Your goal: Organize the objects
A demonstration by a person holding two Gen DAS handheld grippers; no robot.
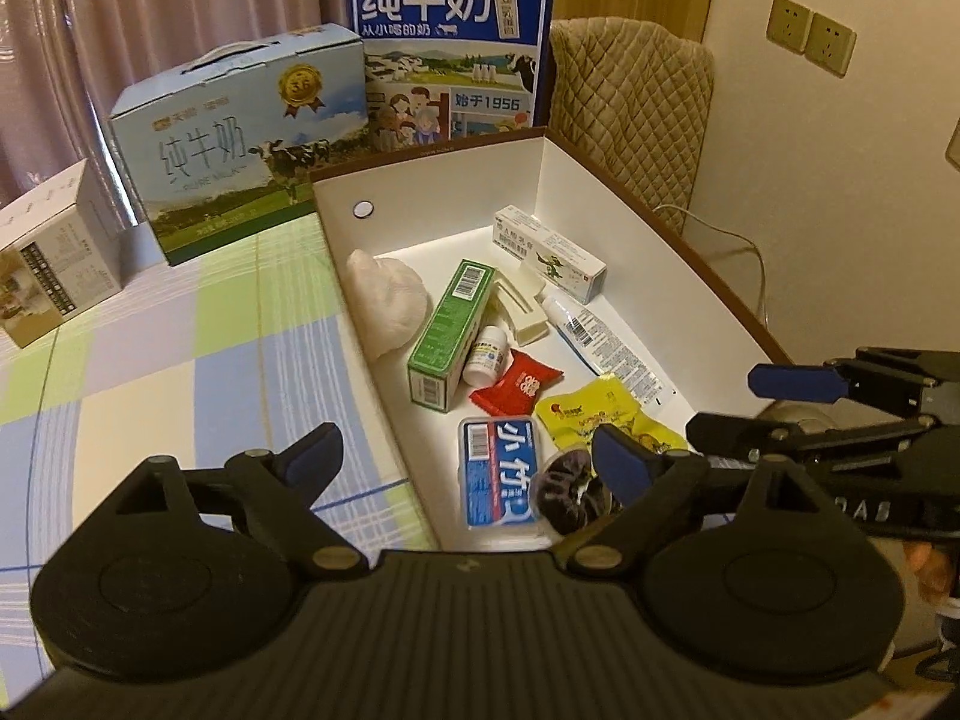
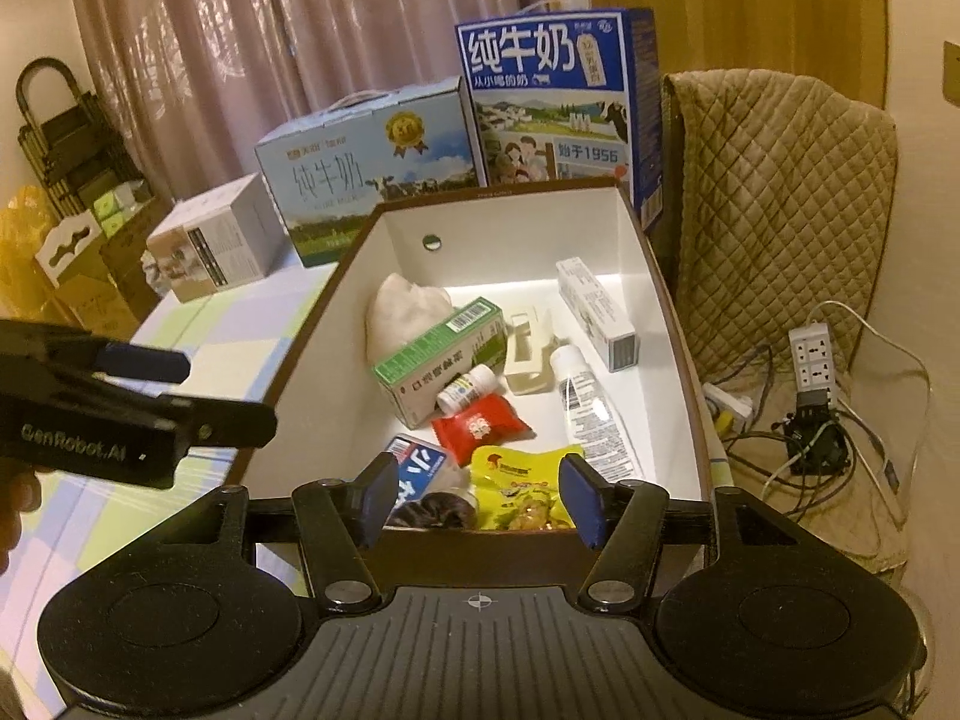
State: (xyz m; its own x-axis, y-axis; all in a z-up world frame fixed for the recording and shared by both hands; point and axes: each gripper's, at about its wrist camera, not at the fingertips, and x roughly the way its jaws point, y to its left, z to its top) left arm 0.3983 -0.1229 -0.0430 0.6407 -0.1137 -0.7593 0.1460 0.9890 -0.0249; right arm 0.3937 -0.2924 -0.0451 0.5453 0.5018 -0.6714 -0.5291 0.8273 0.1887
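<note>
1. Checked tablecloth [image 1: 180, 360] carries the white box [image 2: 600, 222] of small items.
2. Yellow snack packet [image 2: 522, 480] lies just ahead of the right gripper [image 2: 480, 501] — nearer arm, jaws spread, empty.
3. Left gripper [image 1: 468, 456] also gapes empty.

Right hand-held gripper [image 2: 480, 495] hangs agape over the box's [image 2: 678, 324] yellow packet [image 2: 522, 483].
</note>
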